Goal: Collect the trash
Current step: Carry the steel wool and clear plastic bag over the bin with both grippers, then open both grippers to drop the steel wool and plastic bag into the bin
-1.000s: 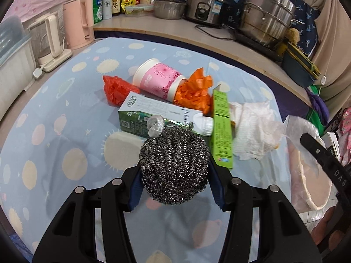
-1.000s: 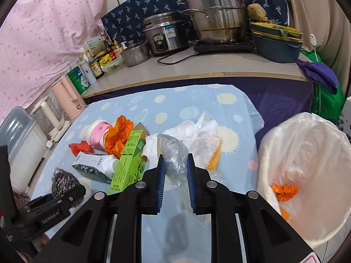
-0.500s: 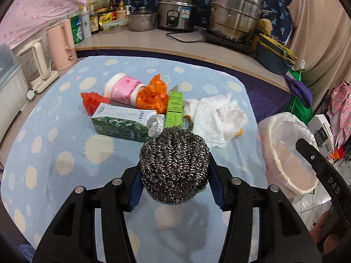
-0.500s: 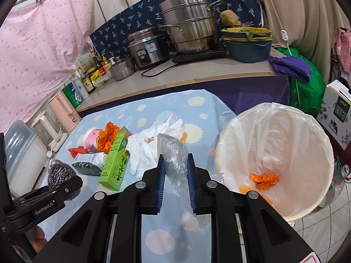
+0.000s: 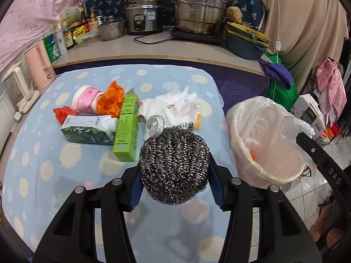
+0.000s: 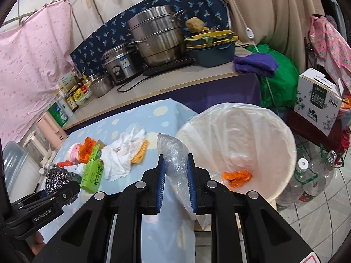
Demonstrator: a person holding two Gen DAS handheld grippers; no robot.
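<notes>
My left gripper (image 5: 174, 188) is shut on a steel wool scourer (image 5: 174, 164), held above the table's near edge. My right gripper (image 6: 175, 179) is shut on a crumpled clear plastic bag (image 6: 173, 155), just left of the lined trash bin (image 6: 283, 135), which holds orange scraps (image 6: 237, 175). On the table lie a green box (image 5: 126, 125), a milk carton (image 5: 87, 129), a pink cup (image 5: 86, 97), orange wrappers (image 5: 110, 100), a red wrapper (image 5: 62, 114) and a white cloth (image 5: 173, 107). The bin (image 5: 245, 144) stands right of the table.
The blue dotted tablecloth (image 5: 65, 175) covers the table. Behind it a counter (image 5: 153, 48) carries pots, a rice cooker, bottles and kettles. Plastic bottles (image 6: 307, 179) and a carton box (image 6: 316, 100) stand on the floor by the bin.
Both grippers have moved right, toward the bin, with their loads still held. The bin now fills more of both views and the table trash has shifted left.
</notes>
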